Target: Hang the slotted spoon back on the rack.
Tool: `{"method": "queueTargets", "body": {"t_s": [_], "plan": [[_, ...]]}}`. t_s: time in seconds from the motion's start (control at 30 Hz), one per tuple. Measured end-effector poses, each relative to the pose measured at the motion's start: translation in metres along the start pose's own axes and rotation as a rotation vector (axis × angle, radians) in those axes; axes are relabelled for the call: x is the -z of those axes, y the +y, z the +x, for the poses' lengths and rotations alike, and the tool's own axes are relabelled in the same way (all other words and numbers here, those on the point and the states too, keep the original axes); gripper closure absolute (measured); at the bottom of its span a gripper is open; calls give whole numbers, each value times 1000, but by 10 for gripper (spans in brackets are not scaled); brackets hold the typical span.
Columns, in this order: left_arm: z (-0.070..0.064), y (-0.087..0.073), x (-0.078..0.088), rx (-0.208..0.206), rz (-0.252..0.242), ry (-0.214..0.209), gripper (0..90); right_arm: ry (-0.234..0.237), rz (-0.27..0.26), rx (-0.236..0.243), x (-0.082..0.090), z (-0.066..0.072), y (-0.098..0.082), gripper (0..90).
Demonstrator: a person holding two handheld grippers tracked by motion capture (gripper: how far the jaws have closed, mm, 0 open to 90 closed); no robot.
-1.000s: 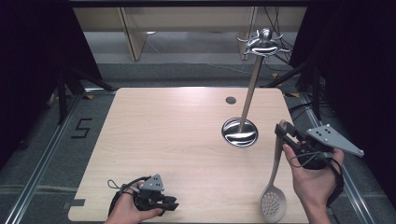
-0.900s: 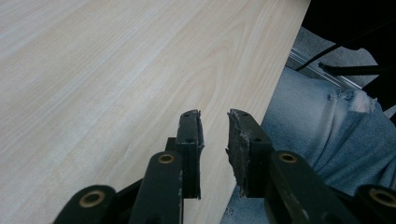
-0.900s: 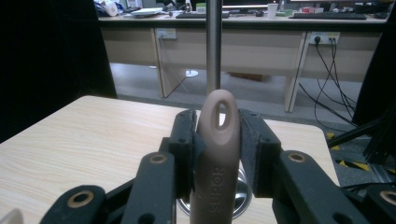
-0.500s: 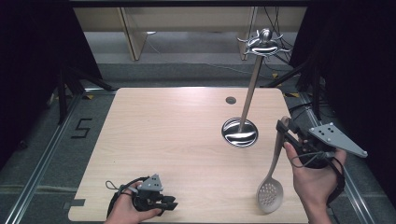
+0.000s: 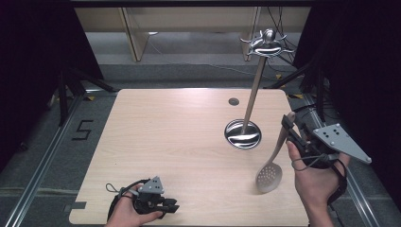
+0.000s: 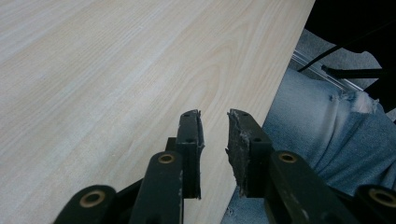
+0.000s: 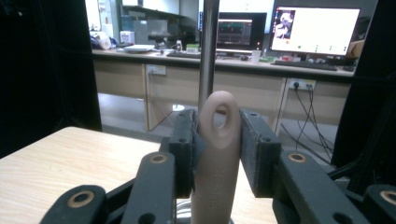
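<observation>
Beige spoon handle's eyelet (image 7: 219, 114) sits between right gripper (image 7: 218, 135) fingers.

High overhead; two close finger-level views; table (image 5: 179, 142) shared

Overhead light, even on the worktop (image 5: 165, 142); black curtains at both sides of the high view swallow all detail; soft shadow under the slotted spoon (image 5: 270, 175); bright glare rings on the stand base (image 5: 242, 134); left gripper view sharp on wood grain, slight washout at the top left; right gripper view dim in the foreground, monitors (image 7: 315, 30) blown out white, the spoon handle soft, the background mildly blurred.
</observation>
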State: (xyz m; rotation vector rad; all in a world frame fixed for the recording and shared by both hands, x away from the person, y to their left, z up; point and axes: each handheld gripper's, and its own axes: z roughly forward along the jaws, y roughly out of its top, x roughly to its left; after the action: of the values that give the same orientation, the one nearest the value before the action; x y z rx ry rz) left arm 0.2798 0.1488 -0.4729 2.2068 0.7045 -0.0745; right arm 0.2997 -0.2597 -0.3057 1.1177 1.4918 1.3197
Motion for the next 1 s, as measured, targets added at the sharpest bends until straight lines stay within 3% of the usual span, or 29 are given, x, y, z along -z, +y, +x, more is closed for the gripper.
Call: {"method": "queueTargets", "body": {"t_s": [0.1,0.27,0.3,0.4,0.57,0.63,1.0], "plan": [[-1,0,0,15,-2,5,731,-12,-18,18,-1,1,1,688],[0,-1,0,14,-4,1,731,-24,-33,6,-6,4,4,688],[2,0,1,-10,6,3,731,-25,-42,18,-7,4,4,688],[2,0,1,-14,6,4,731,-29,-47,12,-12,6,7,688],[2,0,1,-13,4,5,731,-29,-59,10,-16,8,10,688],[1,-1,1,6,5,5,731,-26,-65,20,-18,9,12,688],[2,0,2,-13,4,5,731,-19,-73,15,-21,14,17,689]]}}
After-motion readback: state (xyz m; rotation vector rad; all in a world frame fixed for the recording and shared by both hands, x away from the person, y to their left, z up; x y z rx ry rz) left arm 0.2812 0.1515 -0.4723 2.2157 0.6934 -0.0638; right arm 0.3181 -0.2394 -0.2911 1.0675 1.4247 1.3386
